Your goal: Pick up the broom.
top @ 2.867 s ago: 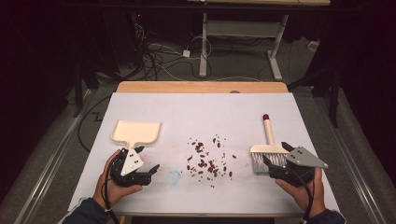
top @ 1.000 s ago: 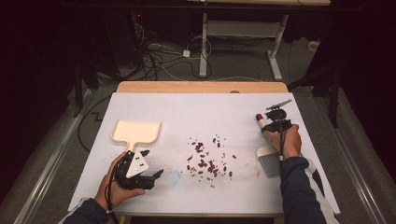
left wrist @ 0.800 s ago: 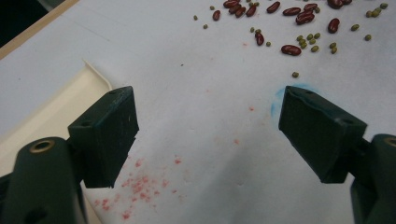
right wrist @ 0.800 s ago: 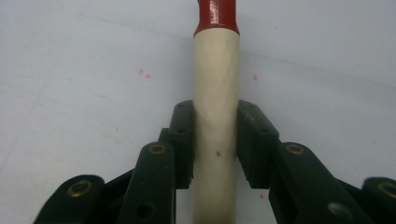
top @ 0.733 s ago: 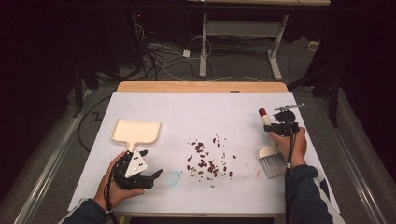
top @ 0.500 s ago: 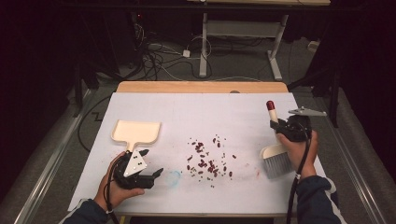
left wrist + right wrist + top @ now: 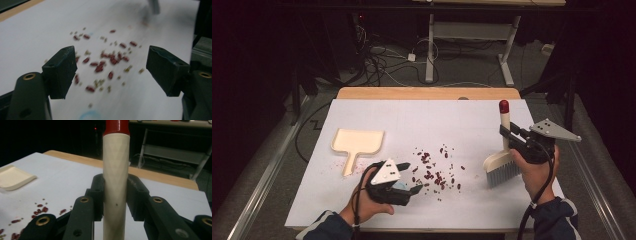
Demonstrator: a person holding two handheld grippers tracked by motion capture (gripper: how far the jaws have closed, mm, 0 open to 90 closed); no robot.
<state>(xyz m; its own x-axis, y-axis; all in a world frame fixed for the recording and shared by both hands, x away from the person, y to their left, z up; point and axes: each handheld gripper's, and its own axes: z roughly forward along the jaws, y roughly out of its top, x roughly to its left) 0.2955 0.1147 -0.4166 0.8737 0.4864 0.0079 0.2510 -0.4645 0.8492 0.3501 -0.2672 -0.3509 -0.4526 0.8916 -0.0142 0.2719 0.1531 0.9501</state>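
White sheeting is covering the surface, with dark floor, cables and a desk frame lying beyond it. Compared with the earlier frames, the right tongs are now gripping the brush by its pale, red-capped handle; the brush is standing upright, lifted and carried closer in, bristles hanging just right of the scattered red beans. Before, it was lying flat near the right edge. The left tongs are standing wide with nothing between them, their jaws having just been closing a little, hovering at the near left of the beans. The dustpan is lying where it was, at the left. No readable writing or labels are showing anywhere.
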